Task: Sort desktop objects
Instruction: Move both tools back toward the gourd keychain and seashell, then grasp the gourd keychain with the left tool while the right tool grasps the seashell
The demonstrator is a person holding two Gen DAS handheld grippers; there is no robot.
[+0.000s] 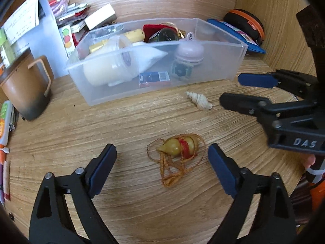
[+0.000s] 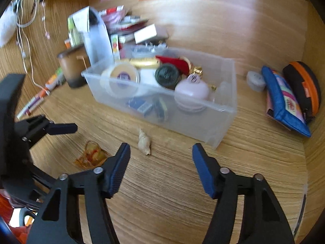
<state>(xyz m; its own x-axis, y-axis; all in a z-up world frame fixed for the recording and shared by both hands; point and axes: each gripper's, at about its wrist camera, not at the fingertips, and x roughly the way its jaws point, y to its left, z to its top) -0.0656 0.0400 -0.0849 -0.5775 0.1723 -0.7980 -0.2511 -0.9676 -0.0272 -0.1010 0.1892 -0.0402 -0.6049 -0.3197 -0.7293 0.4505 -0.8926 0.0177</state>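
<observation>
Between the blue pads of our left gripper (image 1: 162,158), whose fingers stand wide apart and hold nothing, lies the small gourd charm (image 1: 178,147) with its tangle of orange cord, resting on the wooden worktop (image 1: 121,122) and touching neither pad. Our right gripper (image 2: 161,155) is likewise spread wide and empty, hovering just right of the left one; in the left wrist view it reaches in from the right edge of the worktop with its tips pointing toward the shell (image 1: 199,100). That pale spiral shell lies a little beyond the charm, near the front wall of the clear plastic bin (image 1: 203,75) and apart from it.

Farther out, the bin sits toward the back of the worktop and already holds a good many things: a roll of tape, a pink round case, a dark round tin, a blue card packet and some red and gold pieces. Left of the bin stands a brown mug (image 1: 26,93), and in the back right corner a blue pouch (image 2: 284,105) leans against a black and orange case (image 2: 304,87).

We judge the sorting well along: most loose items appear to be in the bin, while the charm and shell are still out. The charm looks like our next pick.
</observation>
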